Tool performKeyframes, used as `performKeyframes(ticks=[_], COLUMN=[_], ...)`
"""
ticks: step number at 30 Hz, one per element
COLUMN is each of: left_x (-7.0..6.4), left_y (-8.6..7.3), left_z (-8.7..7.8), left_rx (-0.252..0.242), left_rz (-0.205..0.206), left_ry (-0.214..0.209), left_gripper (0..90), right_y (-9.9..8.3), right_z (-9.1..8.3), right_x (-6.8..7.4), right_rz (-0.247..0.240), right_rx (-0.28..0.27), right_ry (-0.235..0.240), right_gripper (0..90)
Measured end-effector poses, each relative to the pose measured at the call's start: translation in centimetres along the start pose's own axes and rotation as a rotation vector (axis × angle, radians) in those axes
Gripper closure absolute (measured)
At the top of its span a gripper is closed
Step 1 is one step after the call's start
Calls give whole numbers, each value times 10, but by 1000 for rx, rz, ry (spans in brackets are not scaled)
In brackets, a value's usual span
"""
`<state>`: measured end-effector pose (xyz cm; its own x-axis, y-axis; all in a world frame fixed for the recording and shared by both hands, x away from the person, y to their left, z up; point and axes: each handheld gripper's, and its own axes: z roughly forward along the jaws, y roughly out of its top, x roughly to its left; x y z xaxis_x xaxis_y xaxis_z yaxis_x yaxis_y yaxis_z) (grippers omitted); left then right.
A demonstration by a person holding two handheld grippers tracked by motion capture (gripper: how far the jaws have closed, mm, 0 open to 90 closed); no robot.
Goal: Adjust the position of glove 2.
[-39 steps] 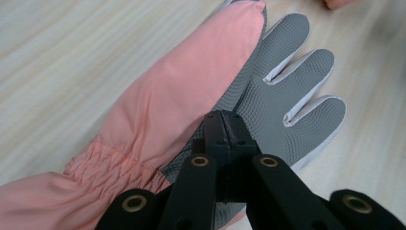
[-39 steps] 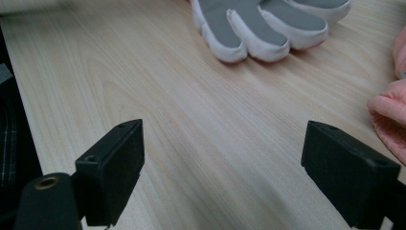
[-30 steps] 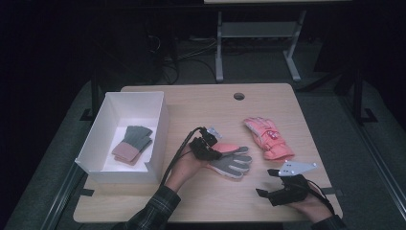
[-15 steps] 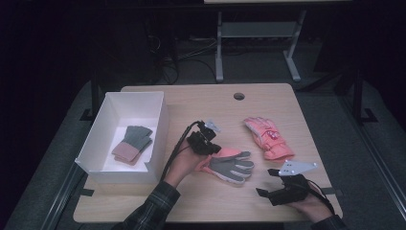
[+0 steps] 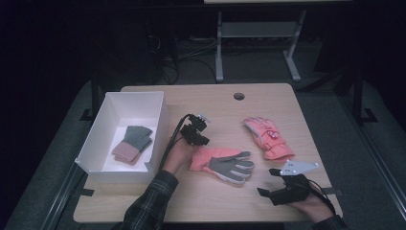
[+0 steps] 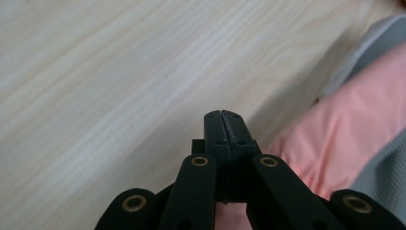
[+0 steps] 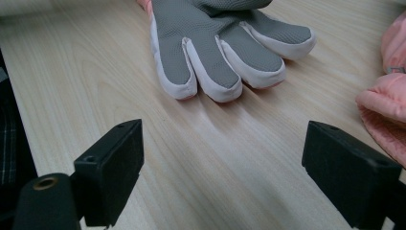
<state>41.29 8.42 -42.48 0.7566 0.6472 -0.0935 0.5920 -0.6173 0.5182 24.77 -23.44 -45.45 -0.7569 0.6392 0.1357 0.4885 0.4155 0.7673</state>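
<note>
A pink glove with a grey palm (image 5: 222,163) lies palm up in the middle of the table; its grey fingers (image 7: 225,43) point toward my right gripper. My left gripper (image 5: 195,135) hovers by the glove's cuff (image 6: 335,143), jaws pressed together (image 6: 223,120) over bare wood with nothing between them. A second pink glove (image 5: 268,138) lies to the right, back side up. Near the front right edge, my right gripper (image 5: 267,182) is open wide (image 7: 225,139), a short way from the grey fingertips.
A white box (image 5: 103,132) stands at the table's left, holding a folded grey and pink pair of gloves (image 5: 132,143). A round cable hole (image 5: 239,96) sits near the far edge. Bare wood shows at the far and front left.
My left gripper has drawn back a little toward the far left, off the glove's cuff. The glove has barely shifted, and the right gripper has stayed put.
</note>
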Motion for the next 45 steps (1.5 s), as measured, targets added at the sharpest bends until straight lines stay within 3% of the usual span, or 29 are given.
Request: performKeyframes(ticks=[8,17,24,29,36,45], left_x=[-15,-27,-43,-54,-72,-93], left_y=[-20,-44,-67,-80,-87,-79], left_z=[-12,-28,-36,-40,-40,-30], left_rx=[6,-7,-31,-28,-32,-52], left_rz=[13,25,22,44,67,130], left_ry=[-1,-60,-134,-168,-227,-293], left_gripper=[898,898,898,898,899,898], right_y=[0,0,-1,-2,-3,-4], right_z=[1,0,0,-3,-3,-4], right_x=[1,0,-1,-2,-4,-7], right_rz=[-4,4,5,26,24,33], right_rx=[2,3,7,8,7,19], right_ry=[-3,-8,-15,-27,-39,-55], right_gripper=[140,140,140,139,139,139])
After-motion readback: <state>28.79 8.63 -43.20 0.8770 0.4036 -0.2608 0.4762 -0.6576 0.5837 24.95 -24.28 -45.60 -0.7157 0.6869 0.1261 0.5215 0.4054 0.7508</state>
